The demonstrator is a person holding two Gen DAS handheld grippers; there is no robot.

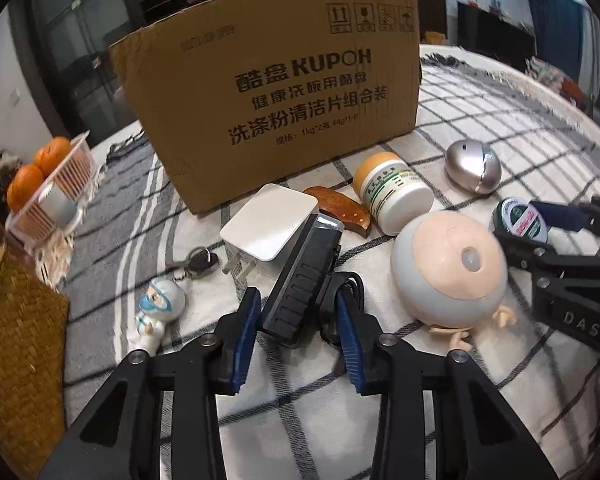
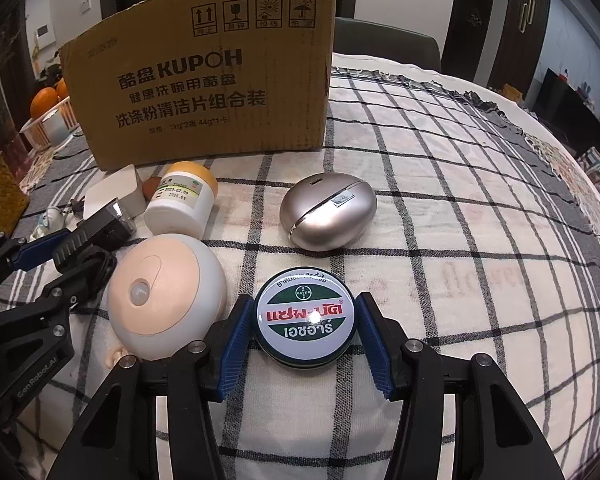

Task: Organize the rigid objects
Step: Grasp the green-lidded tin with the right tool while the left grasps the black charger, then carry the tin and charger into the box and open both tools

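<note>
My left gripper (image 1: 298,312) is open around a black bike light (image 1: 300,272) that lies on the checked cloth; its blue pads stand on both sides of the light with small gaps. My right gripper (image 2: 304,326) is open around a round green balm tin (image 2: 305,322) with a white label; the pads are close beside its rim. The tin also shows in the left wrist view (image 1: 520,220). A brown cardboard box (image 1: 268,92) stands upright behind the objects.
A bald doll head (image 1: 452,272), a white bottle with a yellow cap (image 1: 392,192), a silver egg-shaped case (image 2: 328,210), a white charger (image 1: 272,224), a wooden piece (image 1: 336,210), keys (image 1: 198,262), a masked figurine (image 1: 156,312), an orange basket (image 1: 52,184).
</note>
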